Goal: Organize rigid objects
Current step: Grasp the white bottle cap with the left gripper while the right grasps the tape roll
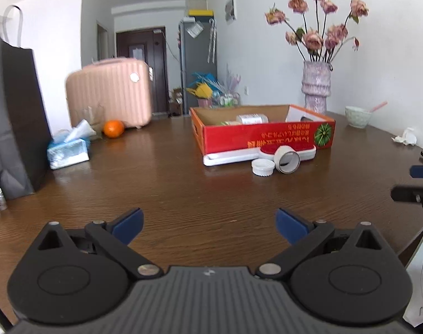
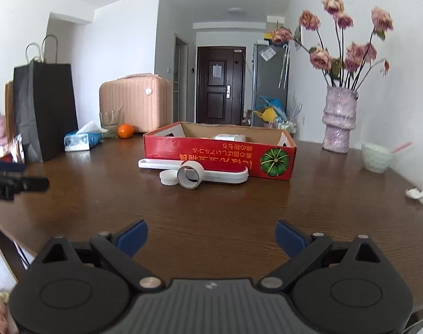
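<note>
From the left wrist view: the left gripper hovers above the brown wooden counter, its jaws spread wide with nothing between the blue pads. Ahead stands a red cardboard box holding a white bottle lying on its side. Against the near wall of the box lies a white lint brush with a red pad; touching its front are a cardboard tape ring on edge and, just to the left of the ring, a white ribbed cap. Further left sit a tissue pack, an orange and a pink suitcase; a vase of dried roses stands behind the box.

From the right wrist view: the right gripper likewise hangs over the counter, jaws wide and empty. Box, brush, tape ring and cap lie ahead, centred. A pale bowl with a pink spoon sits at the right, near the vase.
</note>
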`<state>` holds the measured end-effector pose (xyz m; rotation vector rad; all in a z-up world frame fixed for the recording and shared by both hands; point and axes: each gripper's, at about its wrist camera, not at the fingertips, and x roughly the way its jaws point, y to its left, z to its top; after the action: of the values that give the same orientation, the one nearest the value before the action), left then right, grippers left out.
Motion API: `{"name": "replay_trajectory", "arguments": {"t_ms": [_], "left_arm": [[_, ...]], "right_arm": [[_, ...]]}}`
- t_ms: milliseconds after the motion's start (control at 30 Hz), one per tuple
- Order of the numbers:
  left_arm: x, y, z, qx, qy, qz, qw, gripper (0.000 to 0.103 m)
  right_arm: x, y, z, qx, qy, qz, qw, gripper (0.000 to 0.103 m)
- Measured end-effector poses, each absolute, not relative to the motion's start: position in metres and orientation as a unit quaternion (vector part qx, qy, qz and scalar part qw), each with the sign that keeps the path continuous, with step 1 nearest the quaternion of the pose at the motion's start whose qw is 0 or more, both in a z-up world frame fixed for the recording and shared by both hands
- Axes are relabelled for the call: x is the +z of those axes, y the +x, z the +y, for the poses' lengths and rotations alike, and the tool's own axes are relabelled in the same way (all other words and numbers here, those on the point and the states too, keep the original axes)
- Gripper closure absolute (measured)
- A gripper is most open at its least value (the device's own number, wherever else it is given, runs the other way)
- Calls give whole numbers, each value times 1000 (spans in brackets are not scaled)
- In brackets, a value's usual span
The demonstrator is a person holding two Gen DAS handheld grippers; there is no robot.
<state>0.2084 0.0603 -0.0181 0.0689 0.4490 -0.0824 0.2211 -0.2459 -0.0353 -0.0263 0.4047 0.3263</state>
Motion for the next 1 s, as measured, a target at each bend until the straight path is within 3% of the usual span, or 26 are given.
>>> {"name": "replay_trajectory", "arguments": {"t_ms": [167,367,533,600,667,733,867,933,1000], "left_arm": [[-20,260,51,-58,24,249,966,0],[-30,338,36,-103,22,286,952,1],[-39,386,25,-133,6,323,937,16],[-43,401,20,-146,-1,339,929,19],[-46,410,15,-159,-9,346,925,23],[-48,418,11,-163,-13,346,924,35],[-50,428,-1,-171,-12,343,923,41],[-49,429,-5,-179,-14,342,922,59],[-49,426,-7,-176,-11,341,923,62]], "right_arm": [[-24,280,-247,180,64,234,953,9],[-28,373,-228,223,111,279,927,30],[-43,435,-208,237,163,325,901,41],[-49,449,-198,228,155,342,898,57],[-54,454,-197,230,158,350,894,59],[-55,448,-204,227,154,347,897,59],[-50,426,-234,200,135,325,914,59],[-50,412,-239,189,115,316,923,59],[-49,395,-240,185,85,301,932,59]]}}
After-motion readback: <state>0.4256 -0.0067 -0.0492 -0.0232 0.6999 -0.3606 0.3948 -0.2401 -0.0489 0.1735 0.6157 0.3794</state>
